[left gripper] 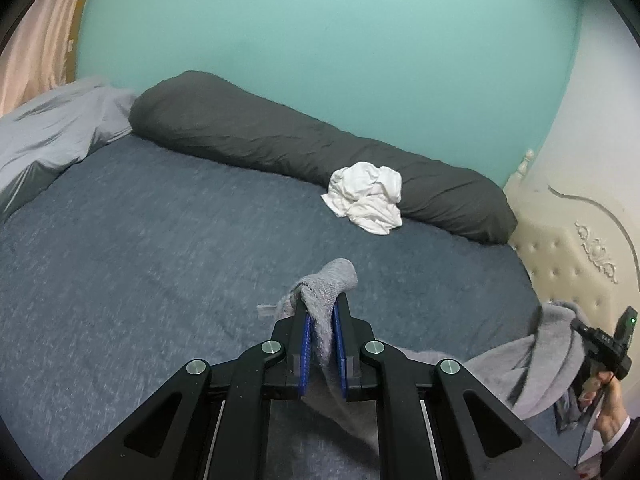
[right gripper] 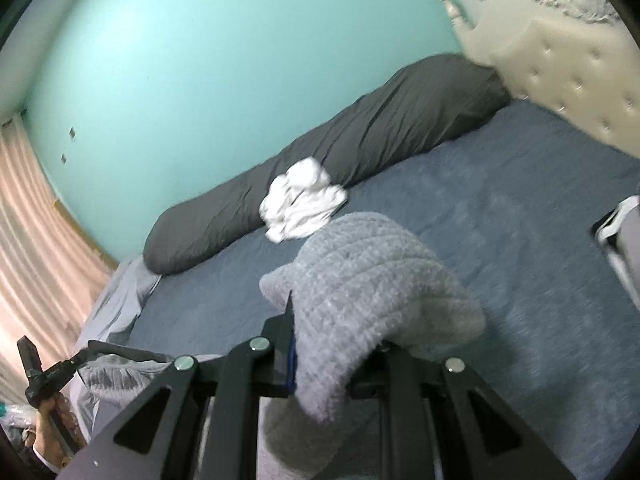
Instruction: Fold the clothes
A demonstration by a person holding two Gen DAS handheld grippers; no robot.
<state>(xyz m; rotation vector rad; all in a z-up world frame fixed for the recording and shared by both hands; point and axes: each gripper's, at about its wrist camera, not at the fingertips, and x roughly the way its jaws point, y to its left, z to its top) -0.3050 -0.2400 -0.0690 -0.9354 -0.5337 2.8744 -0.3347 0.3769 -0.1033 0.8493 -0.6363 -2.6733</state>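
You have a light grey knit garment (left gripper: 326,304) in front of you, its weave ribbed and speckled. The fingers (left gripper: 306,350) around it are black with bright blue pads, and silver round pins dot the black links. The bed (left gripper: 160,248) beneath is a mottled slate blue. At twelve o'clock lies a long charcoal pillow (left gripper: 280,140), plain and creased, with a crumpled white garment (left gripper: 366,198) at about one o'clock. The wall (left gripper: 320,32) is flat mint green. At ten o'clock you see a pale grey sheet (left gripper: 60,128) and peach striped curtains (left gripper: 44,40). The headboard (left gripper: 576,264) at three o'clock is cream (tufted, with carved scrollwork).
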